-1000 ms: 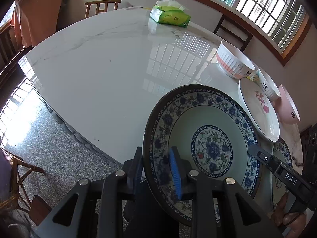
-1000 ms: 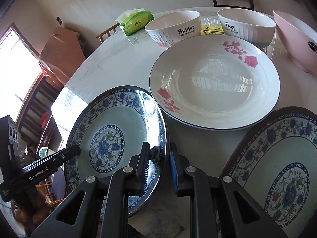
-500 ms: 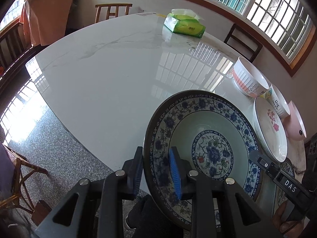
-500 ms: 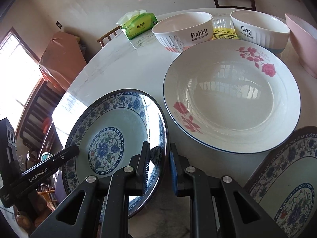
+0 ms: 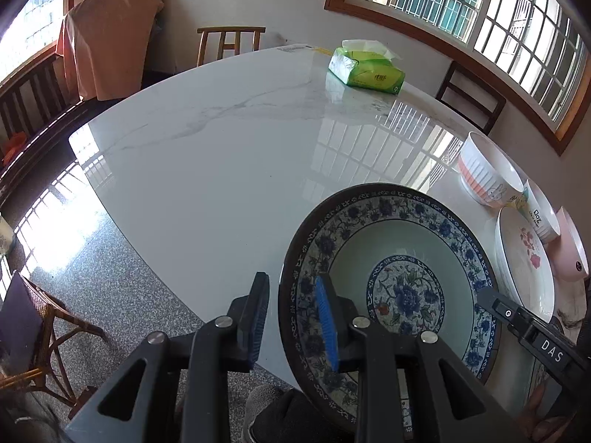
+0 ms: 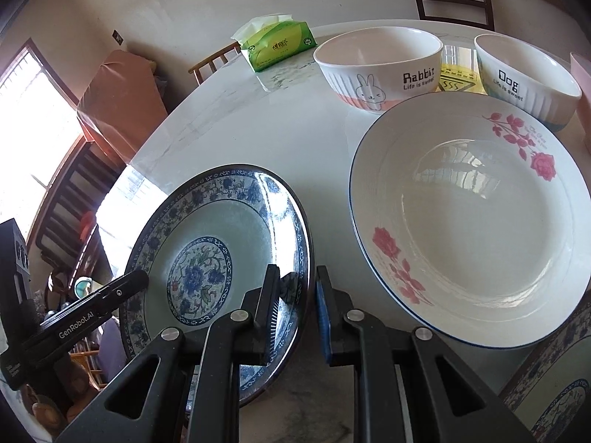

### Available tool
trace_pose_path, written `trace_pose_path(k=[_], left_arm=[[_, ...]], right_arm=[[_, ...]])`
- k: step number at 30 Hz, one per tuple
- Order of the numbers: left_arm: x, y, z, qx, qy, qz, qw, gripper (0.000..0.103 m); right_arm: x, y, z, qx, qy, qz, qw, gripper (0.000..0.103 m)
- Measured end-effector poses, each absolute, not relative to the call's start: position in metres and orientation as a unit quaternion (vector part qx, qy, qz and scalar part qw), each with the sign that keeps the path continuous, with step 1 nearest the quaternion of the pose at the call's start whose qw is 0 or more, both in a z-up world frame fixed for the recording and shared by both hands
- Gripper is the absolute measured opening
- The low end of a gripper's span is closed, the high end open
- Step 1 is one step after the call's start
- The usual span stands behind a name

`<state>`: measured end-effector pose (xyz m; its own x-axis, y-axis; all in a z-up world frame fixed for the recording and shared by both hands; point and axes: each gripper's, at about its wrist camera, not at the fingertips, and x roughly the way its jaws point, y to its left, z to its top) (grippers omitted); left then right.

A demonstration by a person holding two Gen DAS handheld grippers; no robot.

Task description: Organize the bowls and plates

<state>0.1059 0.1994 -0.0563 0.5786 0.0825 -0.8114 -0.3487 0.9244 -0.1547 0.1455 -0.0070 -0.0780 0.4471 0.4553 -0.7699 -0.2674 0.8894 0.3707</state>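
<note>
A blue-and-white floral plate (image 5: 402,258) (image 6: 207,243) is held tilted over the near table edge. My left gripper (image 5: 291,317) is shut on its left rim. My right gripper (image 6: 295,310) is shut on its right rim. A white plate with pink roses (image 6: 469,221) (image 5: 524,262) lies on the table to the right. Behind it stand a Rabbit bowl (image 6: 376,66) (image 5: 484,173), a Dog bowl (image 6: 524,77) (image 5: 541,217) and a pink bowl (image 5: 570,251). A second blue-and-white plate (image 6: 554,391) lies at the near right.
A green tissue pack (image 5: 365,70) (image 6: 277,46) sits at the far side of the white marble table (image 5: 221,155). A yellow card (image 6: 458,77) lies between the two bowls. Wooden chairs (image 5: 229,40) stand around the table.
Both grippers have carried the blue-and-white plate leftward, away from the rose plate and the second blue plate. The grip on both rims is unchanged.
</note>
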Motion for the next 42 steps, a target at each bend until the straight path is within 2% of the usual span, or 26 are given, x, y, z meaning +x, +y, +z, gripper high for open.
trace_pose_path(k=[3, 9, 15, 19, 23, 26, 29, 42], left_arm=[[0.098, 0.207, -0.047, -0.157, 0.426, 0.141, 0.880, 0.038], [0.074, 0.201, -0.023, -0.163, 0.410, 0.108, 0.891, 0.039], [0.062, 0.130, -0.006, -0.145, 0.437, -0.027, 0.887, 0.042], [0.066, 0.074, -0.010, -0.146, 0.470, -0.116, 0.863, 0.042], [0.071, 0.021, -0.018, -0.121, 0.490, -0.150, 0.850, 0.042], [0.078, -0.006, -0.030, -0.106, 0.507, -0.166, 0.839, 0.042], [0.083, -0.022, -0.042, -0.098, 0.523, -0.176, 0.828, 0.042], [0.093, -0.037, -0.071, -0.135, 0.567, -0.162, 0.797, 0.042]], right_arm=[[0.141, -0.009, -0.073, 0.098, 0.473, 0.210, 0.850, 0.020], [0.112, -0.051, -0.037, 0.133, 0.420, 0.206, 0.874, 0.035], [0.052, -0.133, -0.006, 0.173, 0.389, 0.192, 0.884, 0.055], [0.010, -0.201, 0.002, 0.179, 0.391, 0.145, 0.891, 0.060], [-0.021, -0.263, -0.004, 0.192, 0.398, 0.107, 0.891, 0.060], [-0.038, -0.288, -0.015, 0.182, 0.409, 0.085, 0.890, 0.060], [-0.041, -0.302, -0.031, 0.216, 0.405, 0.101, 0.883, 0.060], [-0.012, -0.310, -0.078, 0.269, 0.415, 0.157, 0.855, 0.058]])
